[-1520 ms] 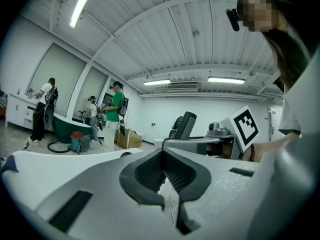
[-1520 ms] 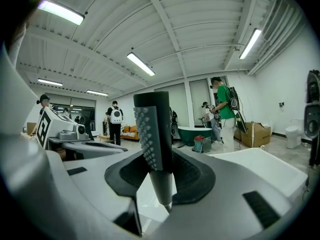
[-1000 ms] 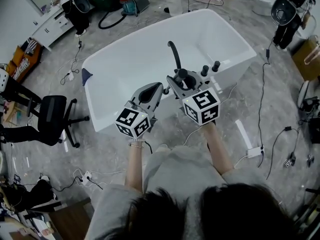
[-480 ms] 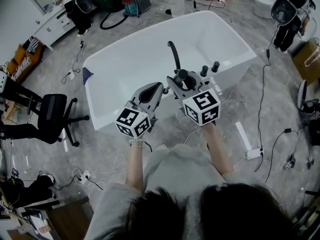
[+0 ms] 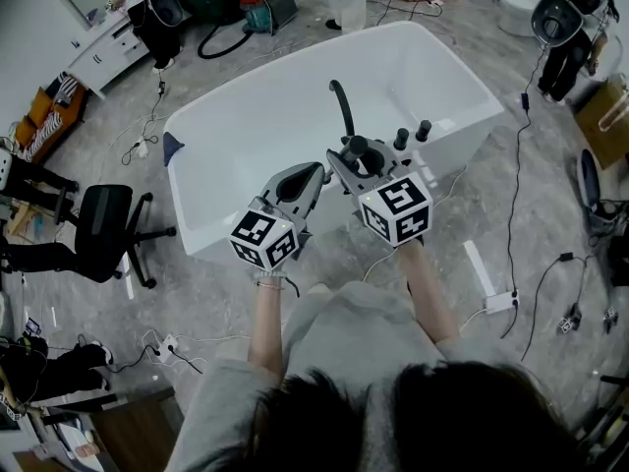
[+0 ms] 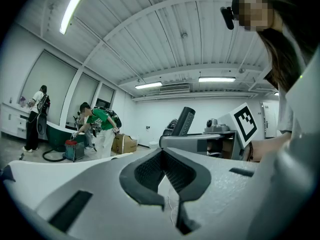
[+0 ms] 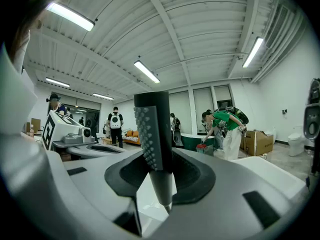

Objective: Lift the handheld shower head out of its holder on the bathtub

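Status: right gripper (image 5: 354, 157) is clamped on the handheld shower head (image 7: 152, 134), one black studded handle standing upright between its jaws at the near rim of the single white bathtub (image 5: 226, 131). Can't tell if its lower end is seated or lifted clear. Left gripper (image 5: 313, 173) sits just beside it on the left, over the same rim, jaw tips pinched together with nothing between them. Fixtures on that rim: one curved black spout (image 5: 340, 101) and two black knobs, left knob (image 5: 401, 138) and right knob (image 5: 424, 129). One black office chair (image 5: 103, 226) stands on the floor left of the tub.
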